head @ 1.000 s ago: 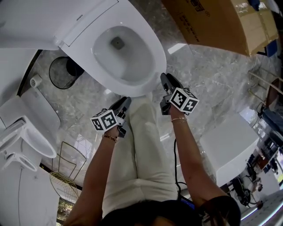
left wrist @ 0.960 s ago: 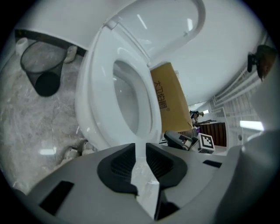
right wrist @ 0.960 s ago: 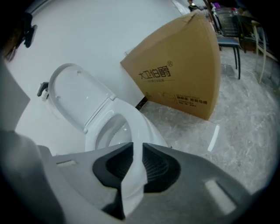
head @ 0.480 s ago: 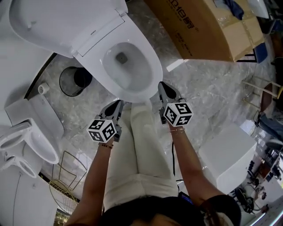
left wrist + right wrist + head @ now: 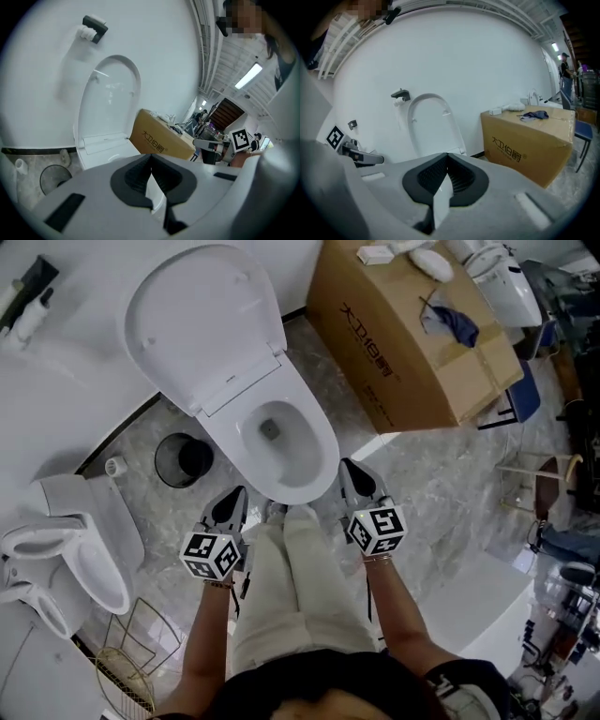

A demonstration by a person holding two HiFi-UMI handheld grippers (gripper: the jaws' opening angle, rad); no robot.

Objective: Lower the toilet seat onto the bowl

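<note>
Head view looks steeply down on a person standing at the front of the bowl (image 5: 302,486), a gripper in each hand. The toilet seat (image 5: 202,320) stands raised at the back of the bowl, leaning on the white wall (image 5: 66,343), and the bowl's rim lies bare.

The left gripper (image 5: 234,495) hangs near the bowl's front edge on its left side, and the right gripper (image 5: 349,467) near the front edge on its right side. Both point toward the bowl. The seat is well apart from both, at the far side of the bowl from them.

Left gripper view shows the dark pads pressed together with nothing between them, the seat upright ahead. Right gripper view shows the same: jaws closed and empty, the seat upright ahead.

To the right of the bowl stands a cardboard box (image 5: 412,334). To its left is a round black bin (image 5: 183,460).
</note>
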